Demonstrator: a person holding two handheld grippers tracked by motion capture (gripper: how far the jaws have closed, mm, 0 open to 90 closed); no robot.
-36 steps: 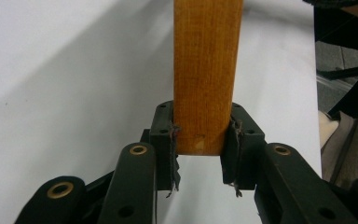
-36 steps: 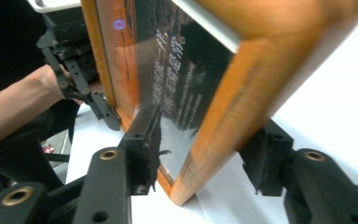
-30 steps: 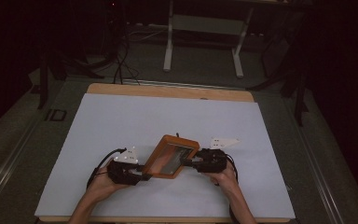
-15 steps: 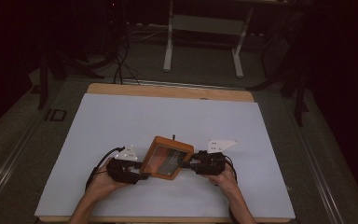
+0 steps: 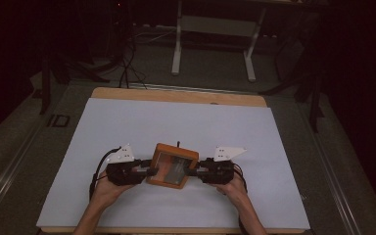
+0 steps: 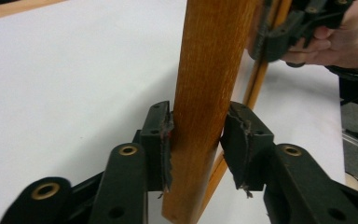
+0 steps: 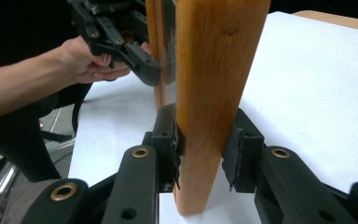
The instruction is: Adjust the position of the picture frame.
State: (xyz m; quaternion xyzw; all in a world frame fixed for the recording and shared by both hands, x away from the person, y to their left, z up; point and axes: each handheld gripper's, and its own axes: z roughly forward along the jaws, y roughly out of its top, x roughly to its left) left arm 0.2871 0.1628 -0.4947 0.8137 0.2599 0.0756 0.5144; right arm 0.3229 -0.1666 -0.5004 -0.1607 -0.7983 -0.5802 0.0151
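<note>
The wooden frame was orange-brown, with visible grain running along its side rails; its centre panel appeared grey and reflective. The left gripper and the right gripper were black, each topped by a pale grey three-cornered plate. In the gripper views the jaws were matt black, with brass-coloured rivets at the pivots. The worktop was covered by a plain white sheet, unpatterned, with a light tan wooden edge showing along the far side. The floor around it was dull grey, and the background was dark, nearly black.
</note>
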